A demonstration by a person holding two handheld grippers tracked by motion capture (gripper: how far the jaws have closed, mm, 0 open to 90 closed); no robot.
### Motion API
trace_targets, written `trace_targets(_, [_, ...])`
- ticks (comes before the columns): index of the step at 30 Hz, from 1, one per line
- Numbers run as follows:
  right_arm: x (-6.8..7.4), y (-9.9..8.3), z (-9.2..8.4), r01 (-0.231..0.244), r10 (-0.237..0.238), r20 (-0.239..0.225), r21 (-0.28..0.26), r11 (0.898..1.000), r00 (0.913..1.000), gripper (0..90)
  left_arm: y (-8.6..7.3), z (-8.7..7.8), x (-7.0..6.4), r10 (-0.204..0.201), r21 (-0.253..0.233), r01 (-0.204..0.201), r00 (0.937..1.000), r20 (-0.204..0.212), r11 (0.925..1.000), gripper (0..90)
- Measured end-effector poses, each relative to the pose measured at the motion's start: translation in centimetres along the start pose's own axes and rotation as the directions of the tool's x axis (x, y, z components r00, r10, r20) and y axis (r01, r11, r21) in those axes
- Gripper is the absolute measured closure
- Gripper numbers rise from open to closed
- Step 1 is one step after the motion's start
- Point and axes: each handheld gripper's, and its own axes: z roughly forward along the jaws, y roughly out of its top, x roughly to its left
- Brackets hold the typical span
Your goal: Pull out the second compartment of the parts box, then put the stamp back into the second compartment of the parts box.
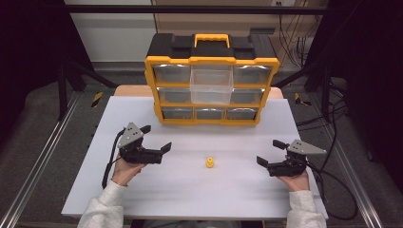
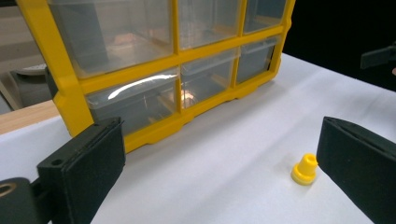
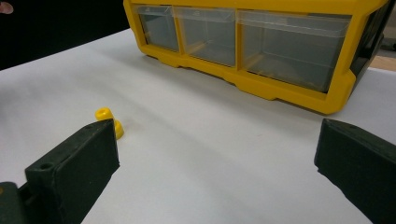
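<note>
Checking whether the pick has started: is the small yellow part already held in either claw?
No: the small yellow part stands alone on the white table, apart from the open left claw and open right claw.

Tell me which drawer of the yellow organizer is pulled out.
The top middle drawer of the organizer: its clear box juts forward, hanging over the middle row, while the other eight drawers sit flush in the yellow frame.

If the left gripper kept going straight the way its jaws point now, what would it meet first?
Probably the yellow organizer: it lies ahead between the open jaws of the left gripper. The small yellow piece sits off by one jaw, likely missed, though depth is uncertain.
</note>
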Motion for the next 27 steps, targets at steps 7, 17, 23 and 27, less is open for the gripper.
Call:
trace_targets(7, [0.0,0.0,0.0,0.000,0.000,0.000,0.003,1.000,1.0000,0.3,-0.4,1.1,-1.7,0.020,0.029,-0.021,0.9986,0.049,0.9994,0.8])
trace_targets(17, [-0.1,0.0,0.0,0.001,-0.001,-0.001,0.003,1.000,1.0000,0.3,-1.0,3.0,-3.1,0.035,0.080,-0.042,0.9950,0.094,0.9959,0.8])
trace_targets(23, [-0.1,0.0,0.0,0.003,-0.003,-0.001,0.002,1.000,1.0000,0.3,-1.1,3.6,-3.8,0.038,0.082,-0.047,0.9937,0.106,0.9955,0.8])
trace_targets(27, [0.0,0.0,0.0,0.001,-0.001,-0.002,0.002,1.000,1.0000,0.3,-1.1,4.1,-4.2,0.045,0.085,-0.053,0.9938,0.102,0.9950,0.6])
